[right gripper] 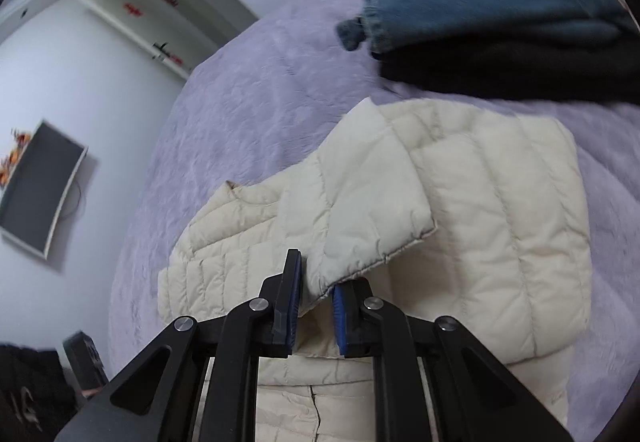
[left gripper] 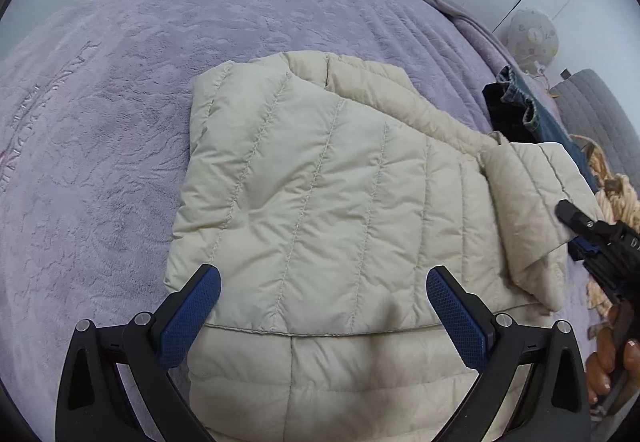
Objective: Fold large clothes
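On the lavender bed (left gripper: 120,122), my right tool (right gripper: 316,290) pinches the puffer jacket (left gripper: 320,182) sleeve cuff (right gripper: 360,242) toward twelve o'clock for folding; my left tool (left gripper: 324,290) hovers open.

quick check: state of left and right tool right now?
Left tool: open, holding nothing, above the cream puffer jacket.
Right tool: closed on the jacket's sleeve cuff.

Embossed lettering on purple blanket (left gripper: 120,90), upside down, illegible; no other text readable
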Available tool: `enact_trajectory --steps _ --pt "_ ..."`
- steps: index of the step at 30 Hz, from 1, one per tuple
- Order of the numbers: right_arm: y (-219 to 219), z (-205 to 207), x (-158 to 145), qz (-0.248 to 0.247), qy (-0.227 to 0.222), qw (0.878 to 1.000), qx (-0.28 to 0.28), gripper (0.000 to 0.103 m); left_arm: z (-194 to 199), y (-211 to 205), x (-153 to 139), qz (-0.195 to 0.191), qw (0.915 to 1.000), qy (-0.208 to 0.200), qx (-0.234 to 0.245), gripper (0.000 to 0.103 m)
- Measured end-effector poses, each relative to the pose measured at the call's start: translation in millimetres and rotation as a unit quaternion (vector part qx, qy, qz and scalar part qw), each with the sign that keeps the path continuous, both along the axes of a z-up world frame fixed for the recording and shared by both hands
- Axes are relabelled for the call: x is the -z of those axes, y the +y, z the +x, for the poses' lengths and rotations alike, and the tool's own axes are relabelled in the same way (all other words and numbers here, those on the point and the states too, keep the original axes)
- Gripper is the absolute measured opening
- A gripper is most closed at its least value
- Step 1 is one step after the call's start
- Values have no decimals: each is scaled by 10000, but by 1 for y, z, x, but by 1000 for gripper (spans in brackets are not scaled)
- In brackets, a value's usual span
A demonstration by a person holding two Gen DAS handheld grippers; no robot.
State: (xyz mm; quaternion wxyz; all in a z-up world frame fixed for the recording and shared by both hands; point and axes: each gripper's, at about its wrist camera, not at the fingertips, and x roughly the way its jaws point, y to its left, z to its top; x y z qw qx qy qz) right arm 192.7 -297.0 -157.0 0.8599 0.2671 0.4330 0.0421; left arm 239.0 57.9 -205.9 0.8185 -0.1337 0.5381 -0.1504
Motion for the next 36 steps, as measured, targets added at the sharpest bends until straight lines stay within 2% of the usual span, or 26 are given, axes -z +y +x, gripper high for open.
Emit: enact_trajectory --steps 5,10,12,19,25,26,28,29,30,31,36 --pt "67 3 -3 -806 -115 9892 -1222 16 11 13 -4 -879 9960 187 -11 103" --pt "105 -4 20 -1018 189 9766 -1886 16 20 9 -2 -1751 9835 412 195 103" --pt "110 -5 29 -1038 363 9733 -2016 17 22 1 0 -1964 9788 483 327 103" --pt "89 -25 34 -668 609 9769 -1936 17 38 -33 13 -1844 9788 754 484 103" --pt "55 -45 28 -354 702 9840 -1601 17 48 -56 10 -1574 9843 646 468 101" --pt "47 -48 28 -297 733 9853 -1515 19 50 -60 8 -1469 9864 589 440 95" --pt "32 -54 26 -217 763 9879 -1330 41 55 -66 7 -1328 9880 616 489 45" --pt "24 -58 25 -190 745 9894 -1235 66 55 -68 8 -1223 9891 656 493 33" --pt "17 -61 23 -169 697 9908 -1147 76 55 -69 8 -1123 9905 638 482 17" --pt "11 -64 21 -165 677 9916 -1093 76 53 -68 8 -1045 9917 572 474 14" --pt "-13 -73 18 -105 729 9934 -877 76 31 -52 4 -829 9950 402 386 14"
